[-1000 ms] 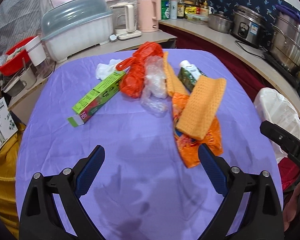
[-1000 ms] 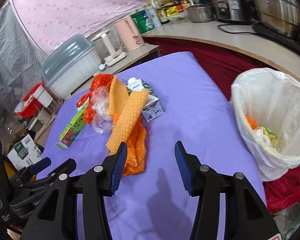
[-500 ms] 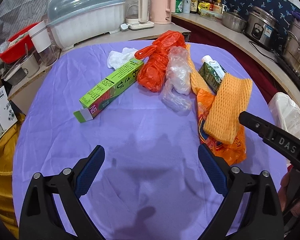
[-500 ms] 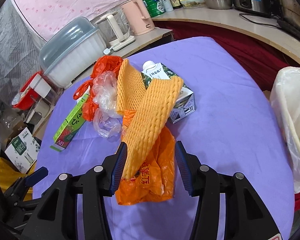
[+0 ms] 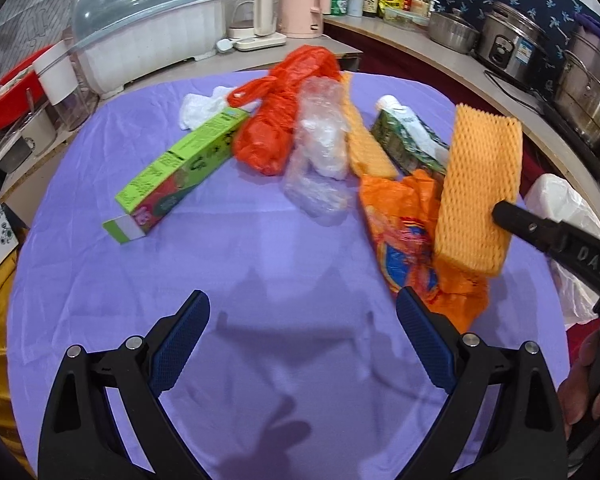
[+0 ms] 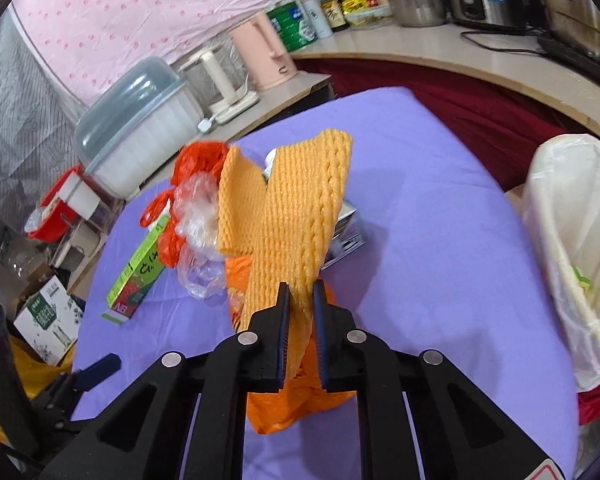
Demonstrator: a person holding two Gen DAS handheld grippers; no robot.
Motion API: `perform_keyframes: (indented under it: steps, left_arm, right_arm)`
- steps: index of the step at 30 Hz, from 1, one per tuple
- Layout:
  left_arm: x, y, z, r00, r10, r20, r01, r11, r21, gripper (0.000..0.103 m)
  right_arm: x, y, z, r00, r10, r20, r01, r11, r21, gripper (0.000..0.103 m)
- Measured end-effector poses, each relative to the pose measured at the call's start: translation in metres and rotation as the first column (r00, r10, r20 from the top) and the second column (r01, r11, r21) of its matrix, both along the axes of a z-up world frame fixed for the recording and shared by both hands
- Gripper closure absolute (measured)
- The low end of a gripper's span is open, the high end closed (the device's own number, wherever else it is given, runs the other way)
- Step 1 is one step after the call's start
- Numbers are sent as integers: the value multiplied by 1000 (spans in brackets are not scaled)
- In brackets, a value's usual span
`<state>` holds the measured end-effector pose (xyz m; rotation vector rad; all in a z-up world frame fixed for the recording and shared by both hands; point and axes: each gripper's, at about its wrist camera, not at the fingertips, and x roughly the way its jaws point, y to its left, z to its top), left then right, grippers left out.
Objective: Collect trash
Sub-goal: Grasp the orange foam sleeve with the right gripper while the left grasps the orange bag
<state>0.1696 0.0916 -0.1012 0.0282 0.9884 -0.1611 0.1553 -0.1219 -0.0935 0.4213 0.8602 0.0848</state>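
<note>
Nearest in the right wrist view, the right gripper [image 6: 300,300] is seen clamped narrowly on the lower end of an orange foam net sleeve [image 6: 300,216], which is raised off the purple tablecloth [image 6: 420,240] and stands tilted away from the camera. The left gripper [image 5: 302,340] is held wide and empty low over the cloth. Directly beneath the sleeve an orange plastic bag [image 6: 284,400] is spread; whether its edge is caught with the sleeve between the jaws cannot be told from this angle. If it is, the bag may be dragged along and spilled short of the white-lined trash bin [image 6: 560,240] at the table's right edge. The foam is soft and held only by one end, so it may be folded or slipped out during a quick swing, and its free end may be snagged on the bin rim. Further off lie a second foam sleeve [image 6: 238,208], a crumpled clear bag [image 5: 320,152], a drink carton [image 5: 404,140], a red plastic bag [image 5: 276,120] and a green box [image 5: 176,176], on whose end "NB" can be read. "DAS" is printed on the right gripper's arm in the left wrist view.
</note>
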Motion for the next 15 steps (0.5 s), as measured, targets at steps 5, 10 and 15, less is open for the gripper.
perform_keyframes:
  steps: [5,10,15]
  left_arm:
    - [-4,-32,-4,998,-58,-26,57,997,-42,13]
    - [-4,-61,-12,995,-78,-55,73,993,-96,10]
    - [3,-89,-25,995,-70,-78,63,995,-79,10]
  right_arm:
    - [-19,-34,17,997,-66,37,67,997,-41,92]
    - [-39,-68,20,990,-131,45,133,990,-50,92]
    - [-53,-97,12,984,-178,30,179,983,-30,92]
